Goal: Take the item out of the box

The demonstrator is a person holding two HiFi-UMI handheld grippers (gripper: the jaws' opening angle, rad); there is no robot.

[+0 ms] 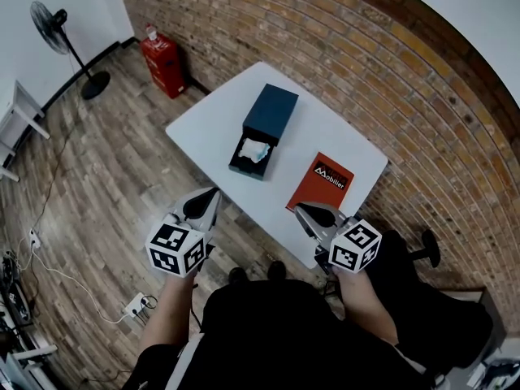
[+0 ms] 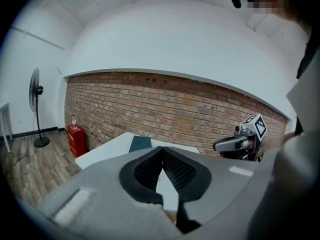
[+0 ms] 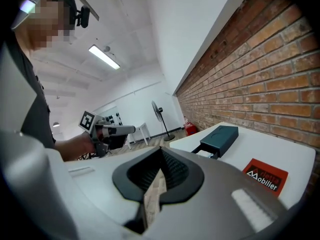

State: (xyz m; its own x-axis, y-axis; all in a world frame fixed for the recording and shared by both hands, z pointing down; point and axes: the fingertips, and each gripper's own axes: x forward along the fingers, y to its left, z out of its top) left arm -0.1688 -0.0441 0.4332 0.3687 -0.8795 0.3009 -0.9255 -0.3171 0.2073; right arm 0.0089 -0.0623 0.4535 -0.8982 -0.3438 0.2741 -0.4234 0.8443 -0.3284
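Left gripper: my left gripper [image 1: 213,195] has its jaws pressed together at the tips with nothing between them. It hangs off the near edge of the table, pointing ahead and slightly down.
Right gripper: my right gripper [image 1: 301,210] also has its jaws closed tip to tip and holds nothing. It sits just short of the table's near corner.
Where the item is: the white crumpled item [image 1: 254,149] lies in the inner tray [image 1: 236,166], which is slid out of the dark teal box [image 1: 272,114] on the white table [image 1: 349,140].
Direction from me: the box is ahead of both grippers and between their lines, well apart from either.
Long axis: the box runs away from me toward the brick wall, its far end leaning a little right. The open tray end faces back toward my left side.
Nearer hand: I judge the left gripper is somewhat closer to the tray end. The right one would have to cross the red booklet [image 1: 321,181].
Task state: not yet begun, as I judge it. The item is untouched in the tray.
Readable writing: the booklet shows "Mobilier" in white under a small logo.
Other markings: black-and-white square markers on each gripper's cube.
Unreadable: the label on the red fire extinguisher [image 1: 163,63] by the wall is too small to read.
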